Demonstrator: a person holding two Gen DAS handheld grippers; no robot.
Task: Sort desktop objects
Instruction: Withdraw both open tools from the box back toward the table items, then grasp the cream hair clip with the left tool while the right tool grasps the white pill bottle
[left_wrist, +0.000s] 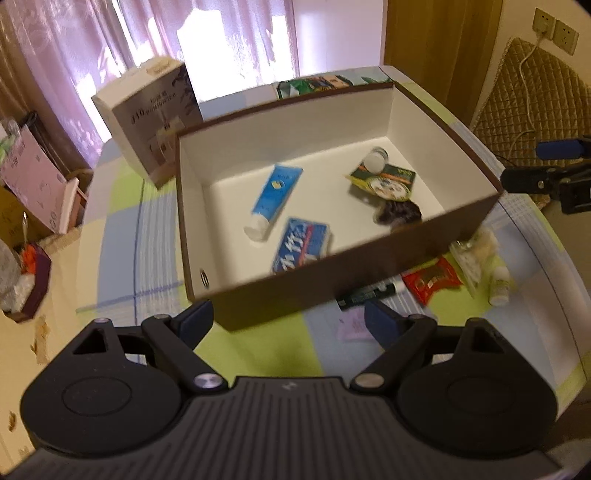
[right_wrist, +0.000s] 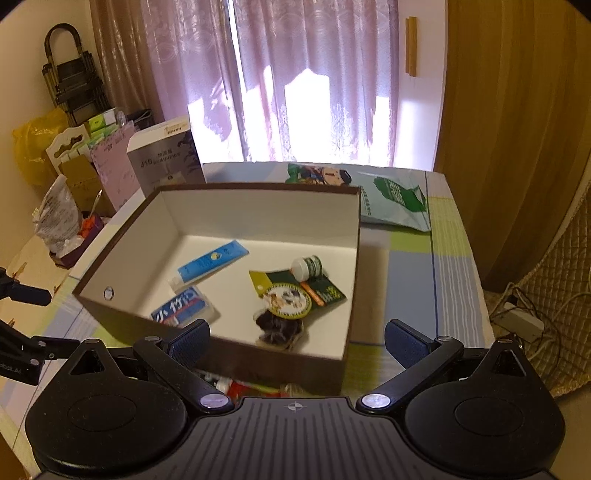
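You are holding both the left tongs (left_wrist: 288, 317) and right tongs (right_wrist: 295, 341) spread wide and empty by the brown box (left_wrist: 369, 273) sitting mid-desk (left_wrist: 258, 350), a blue tube (left_wrist: 275, 192) lying inside.

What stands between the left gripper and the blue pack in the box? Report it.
The box's brown near wall: left gripper outside it, blue pack inside. Shown in the left wrist view.
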